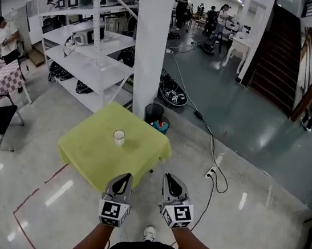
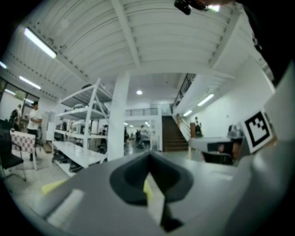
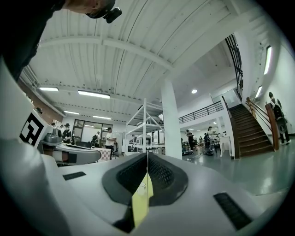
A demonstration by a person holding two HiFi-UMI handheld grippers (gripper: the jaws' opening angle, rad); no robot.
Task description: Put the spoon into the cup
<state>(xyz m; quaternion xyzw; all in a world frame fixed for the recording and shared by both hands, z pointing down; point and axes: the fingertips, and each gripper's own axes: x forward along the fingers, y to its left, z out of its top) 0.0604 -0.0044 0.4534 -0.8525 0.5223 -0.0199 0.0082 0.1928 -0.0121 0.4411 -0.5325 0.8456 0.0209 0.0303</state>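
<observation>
On the square table draped in yellow-green cloth [image 1: 86, 151], a small pale cup [image 1: 119, 138] stands upright and alone near the middle. No spoon shows on the cloth, in the cup or on the glossy grey floor [image 1: 240, 179] around it, so I cannot tell where it is.

The left gripper [image 1: 125, 178] and the right gripper [image 1: 169, 179] are both held over the floor, just short of the table's near edge, side by side. Each has its jaws pressed together at the tips with nothing between them.

The cup lies straight ahead and slightly left of both, and the left gripper is the nearer. In the right gripper view the cup [image 3: 142, 186] shows through the thin slit below the shut tips, so that gripper points at it. With no spoon held, I judge that finding one comes first.
</observation>
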